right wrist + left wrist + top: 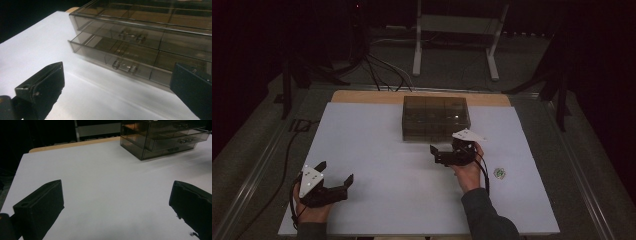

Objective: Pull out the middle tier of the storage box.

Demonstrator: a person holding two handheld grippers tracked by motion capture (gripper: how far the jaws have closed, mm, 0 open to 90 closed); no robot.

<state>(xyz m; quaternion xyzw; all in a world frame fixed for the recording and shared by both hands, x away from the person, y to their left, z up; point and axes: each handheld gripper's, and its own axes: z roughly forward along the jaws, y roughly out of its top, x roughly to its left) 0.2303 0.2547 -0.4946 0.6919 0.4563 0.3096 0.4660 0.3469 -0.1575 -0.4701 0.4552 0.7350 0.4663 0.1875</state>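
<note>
Smoky clear plastic makes up the drawer box [436,118], a low oblong with its long axis running left to right at the far middle of the white counter [377,150]. I have the right gripper [443,151] just in front of it, jaws wide apart, facing the lower drawer's small clear handle [124,66]. My left gripper [337,176] sits near left, also spread, well apart from it.

Drawer box [150,37] cut off at right gripper view's edge; small round object [499,173] too small to identify
</note>
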